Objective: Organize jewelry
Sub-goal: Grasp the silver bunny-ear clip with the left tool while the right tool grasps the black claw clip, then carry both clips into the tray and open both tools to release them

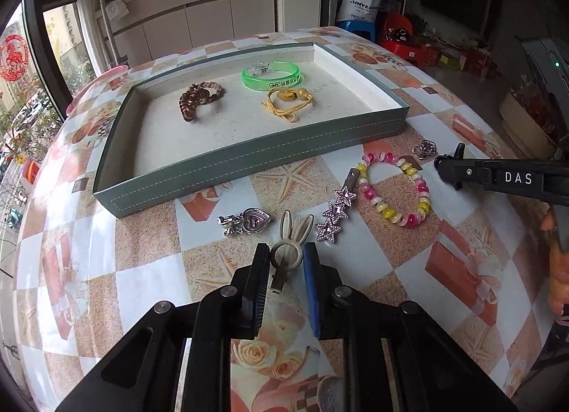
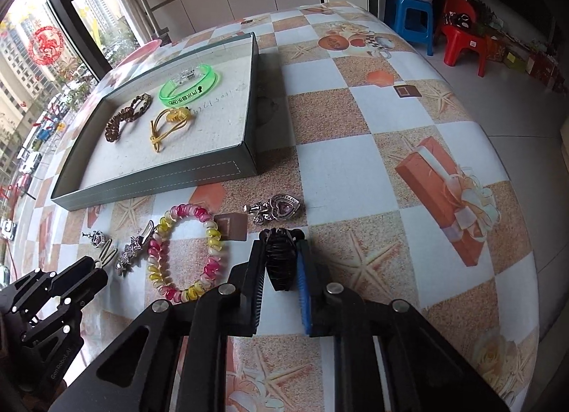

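Observation:
A grey-green tray (image 1: 249, 159) (image 2: 160, 177) holds a brown coil bracelet (image 1: 199, 99), a green wristband (image 1: 272, 74) and a yellow cord tie (image 1: 288, 101). On the table lie a pink-yellow coil bracelet (image 1: 394, 191) (image 2: 185, 252), a star clip (image 1: 336, 214), a heart brooch (image 1: 249, 221) and another heart brooch (image 2: 275, 211). My left gripper (image 1: 286, 259) is shut on a beige rabbit-ear clip (image 1: 290, 245) at table level. My right gripper (image 2: 282, 255) is shut on a black claw clip (image 2: 282, 259); it also shows in the left wrist view (image 1: 448, 166).
The round table (image 2: 355, 177) has a patterned cloth and drops off at the right. A blue stool (image 2: 414, 21) and red chair (image 2: 462, 38) stand beyond it. A window is at the left, white cabinets behind the tray.

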